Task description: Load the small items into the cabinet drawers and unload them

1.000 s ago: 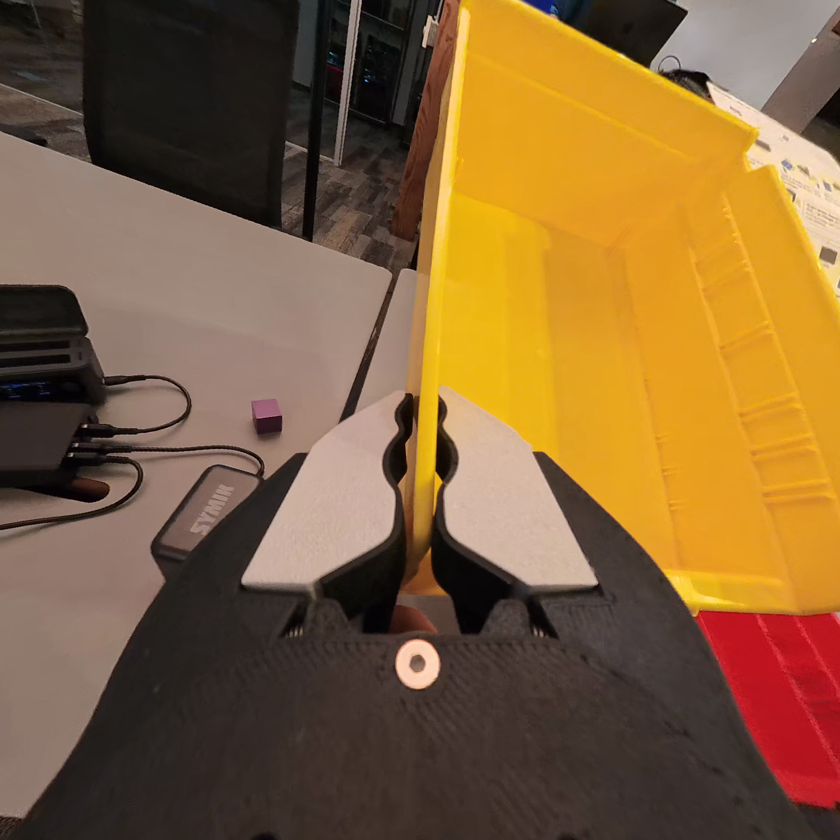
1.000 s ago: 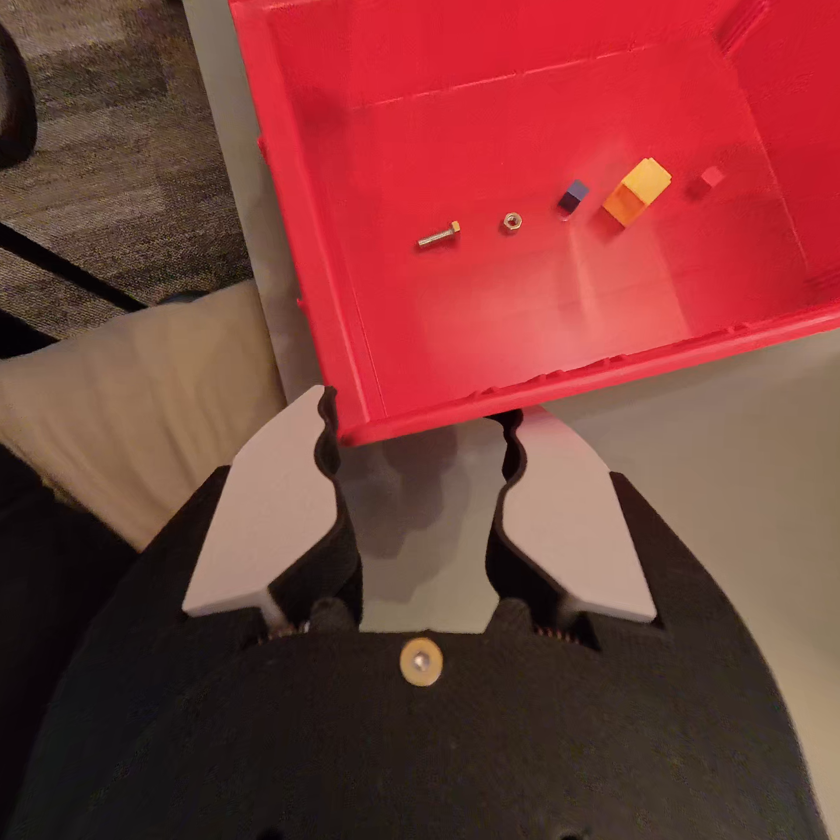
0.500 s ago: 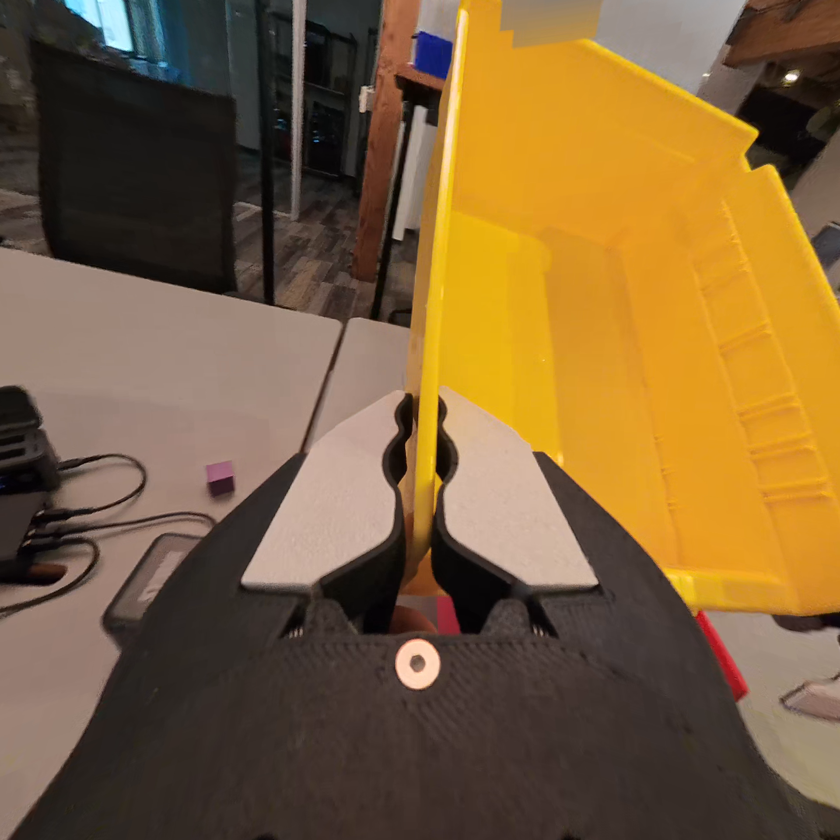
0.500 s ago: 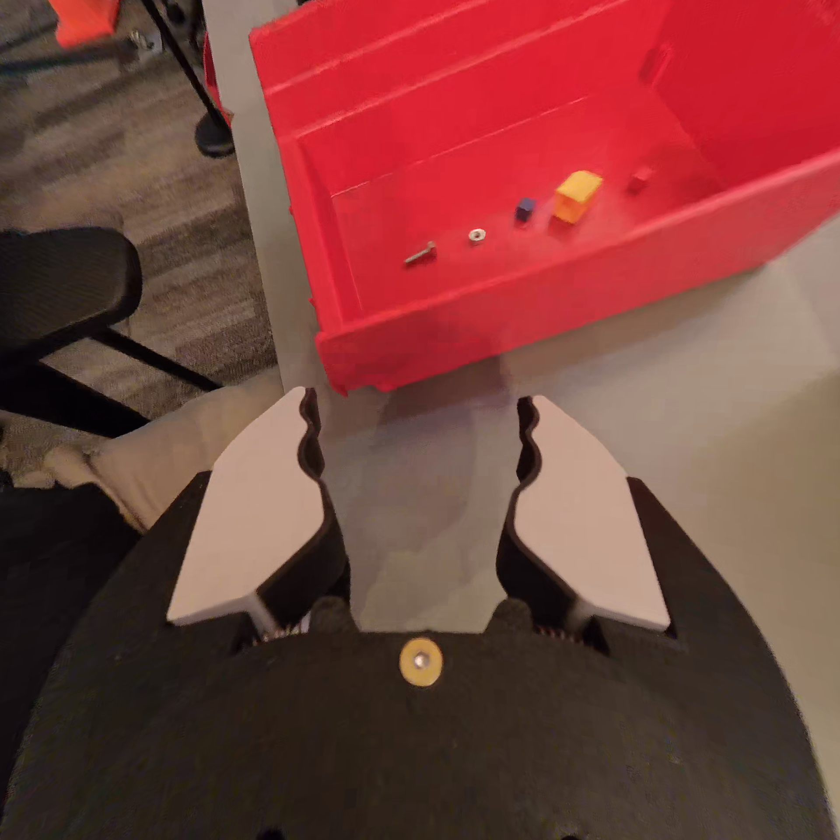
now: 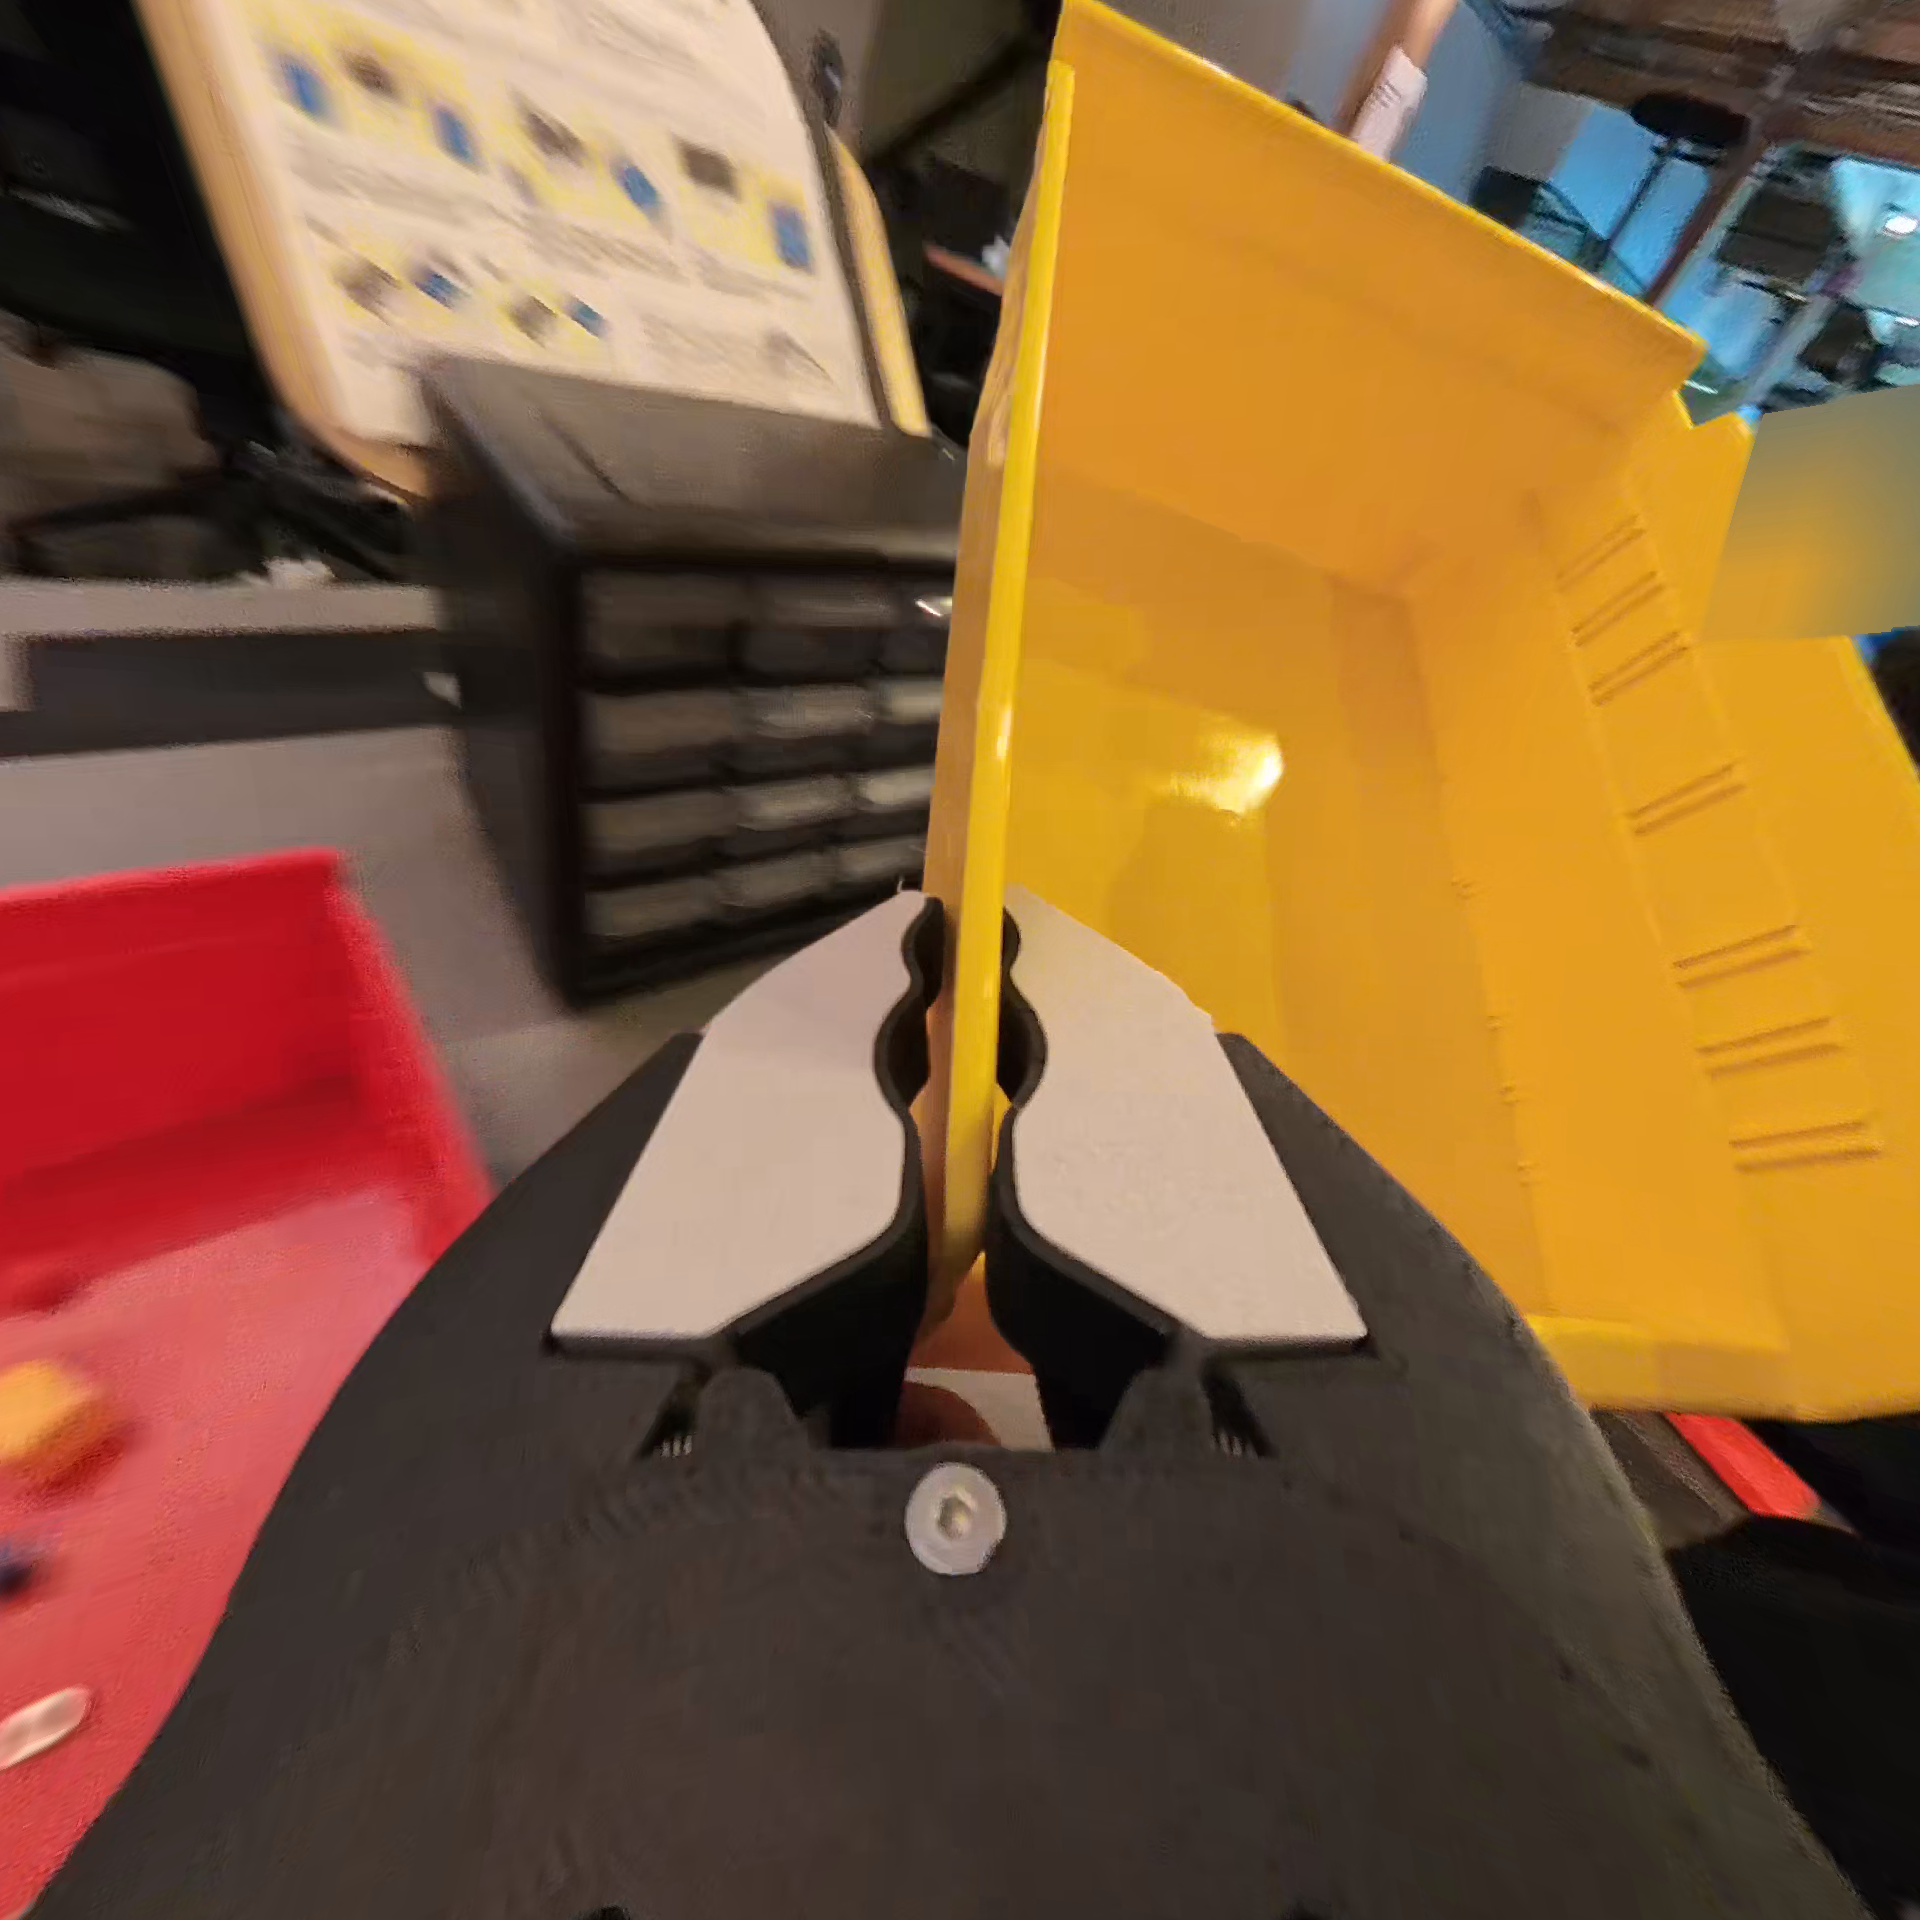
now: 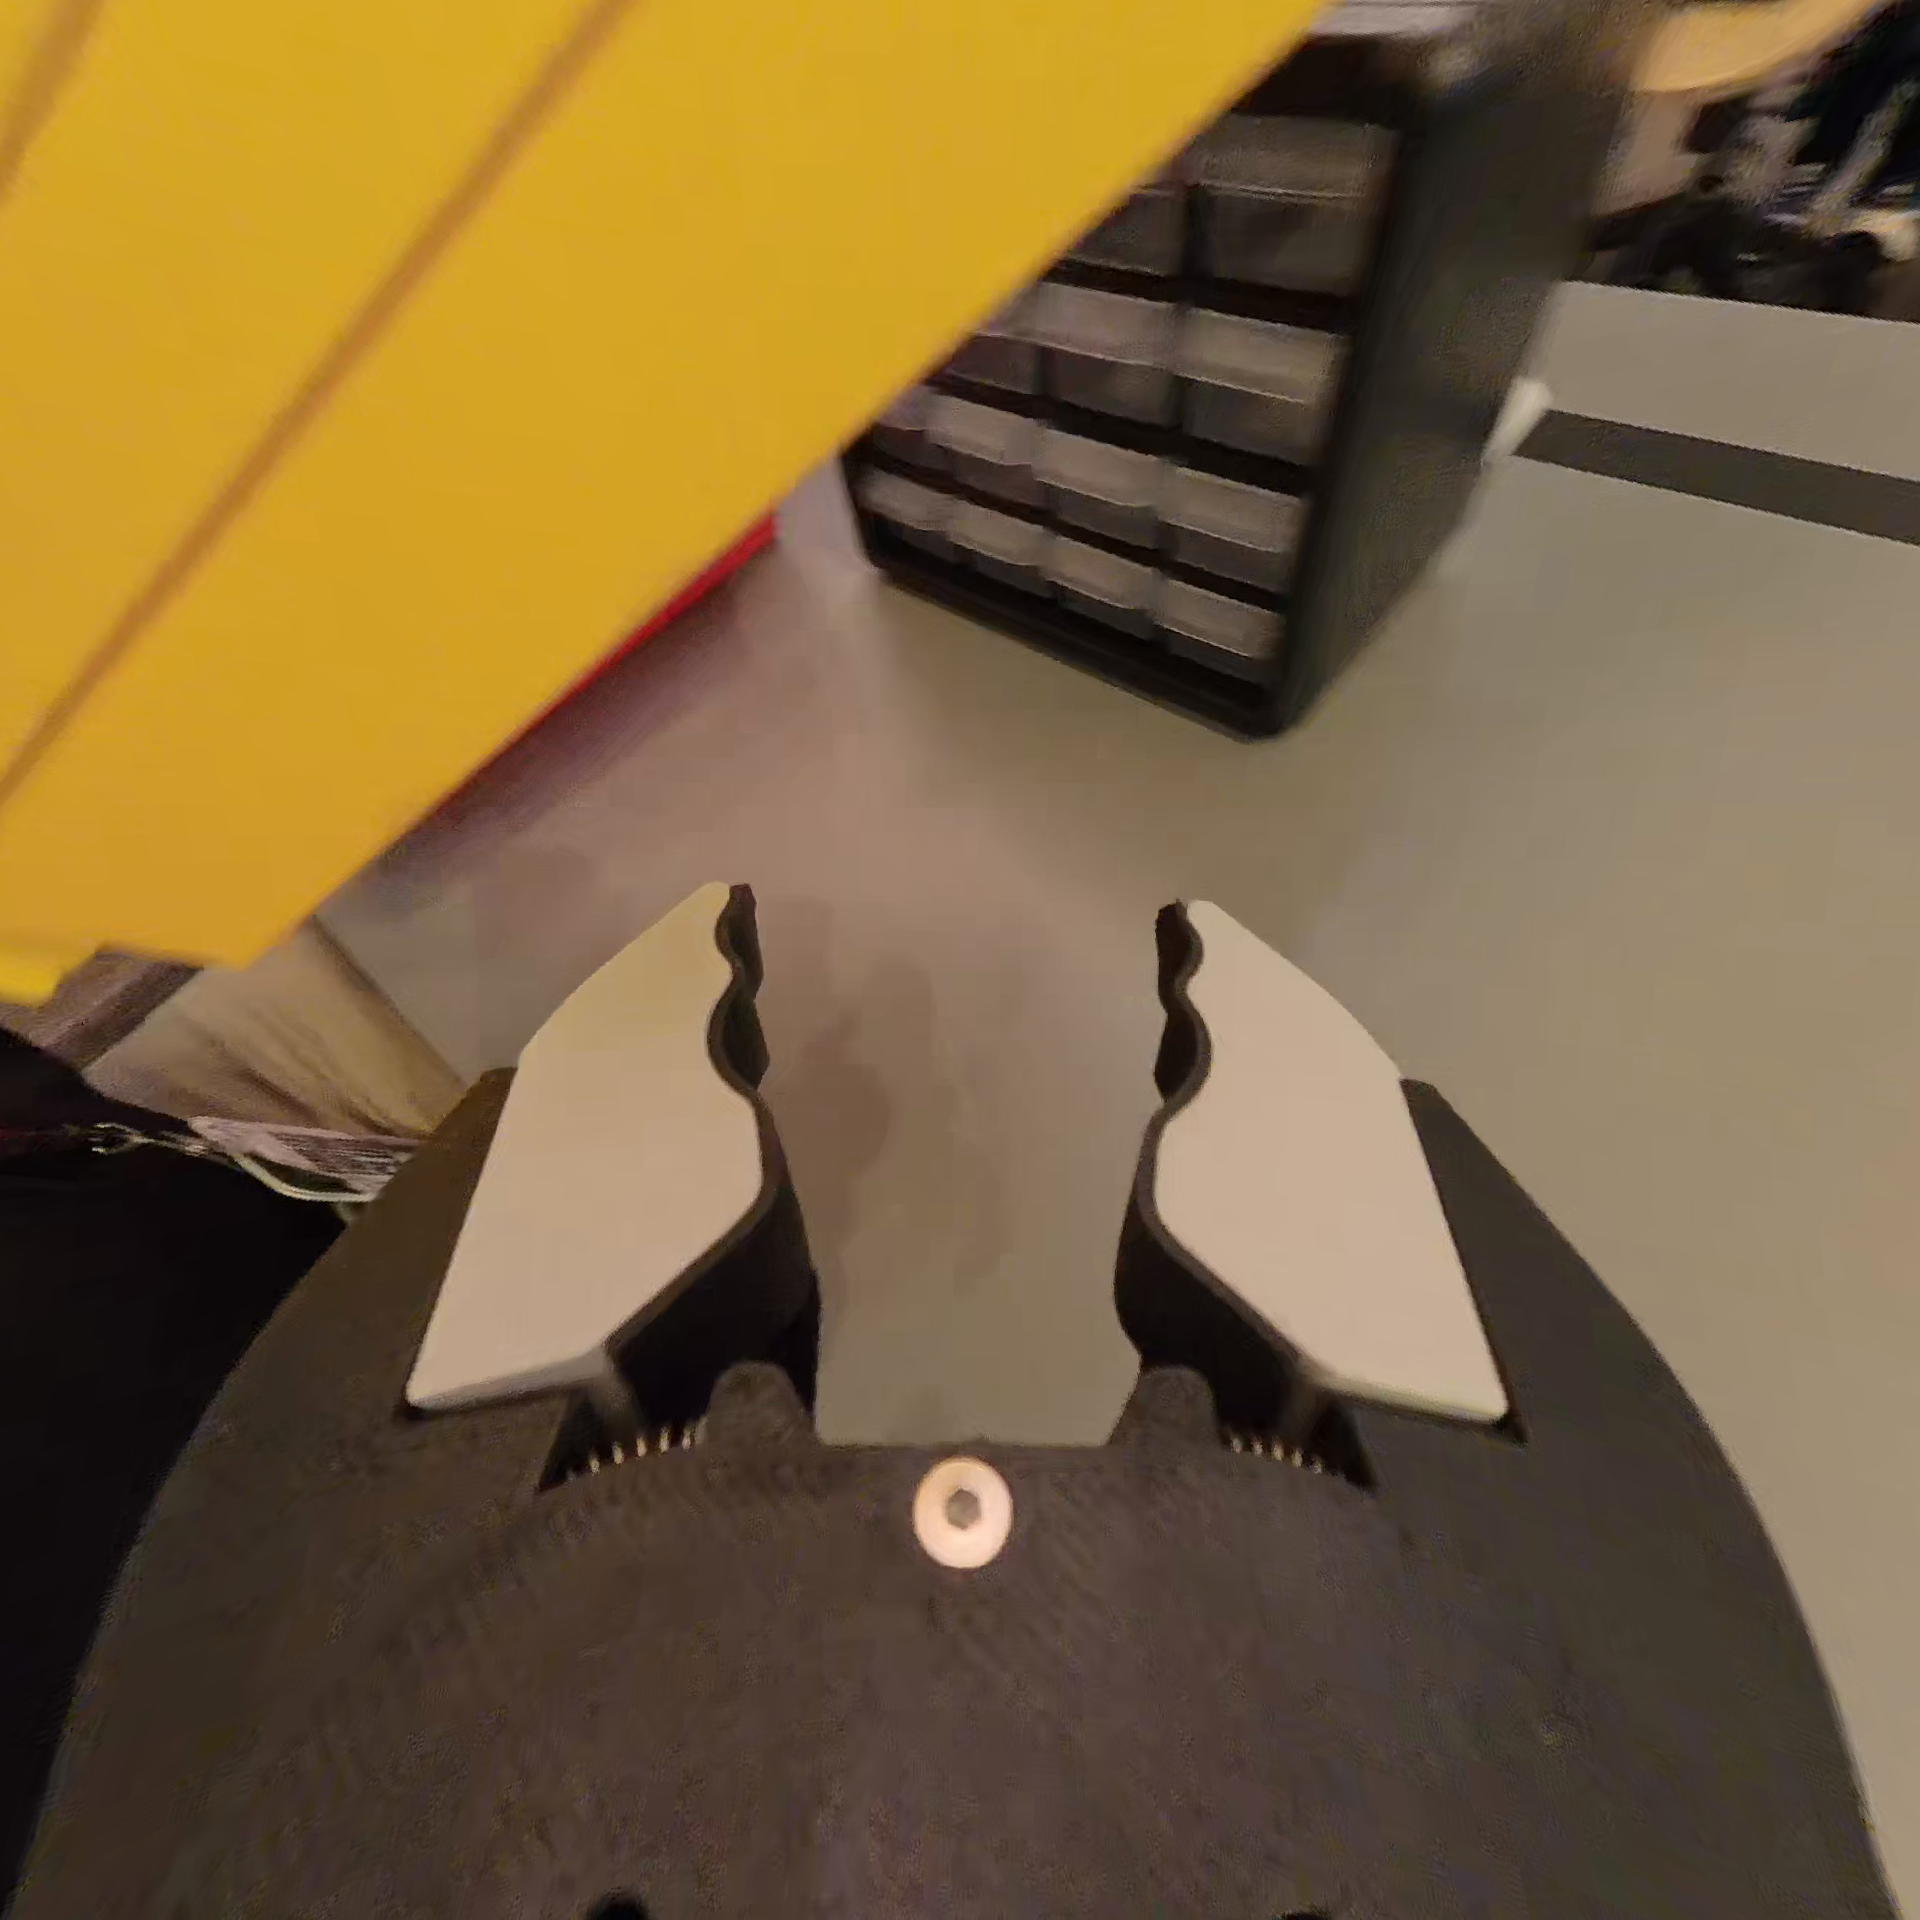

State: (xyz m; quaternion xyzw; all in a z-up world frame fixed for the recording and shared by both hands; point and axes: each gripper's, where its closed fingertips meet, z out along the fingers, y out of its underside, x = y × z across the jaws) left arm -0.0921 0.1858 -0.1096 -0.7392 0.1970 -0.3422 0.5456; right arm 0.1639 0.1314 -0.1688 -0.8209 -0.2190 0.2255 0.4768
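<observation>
Grey table [image 6: 1558, 935]: black drawer cabinet [image 6: 1195, 436] upper right; left tool [image 5: 974, 925] clamped yellow bin [image 5: 1351, 727] wall; right tool [image 6: 956, 904] gaped, holding nothing.

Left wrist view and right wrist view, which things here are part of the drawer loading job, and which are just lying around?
Job:
- yellow bin, gripped by left gripper
- red bin with small items
- black drawer cabinet
- right gripper, open

Lying about:
- printed board behind the cabinet

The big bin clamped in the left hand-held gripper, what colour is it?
Bright yellow bin, gripped by the left hand-held gripper; left wrist view shows it best.
</observation>
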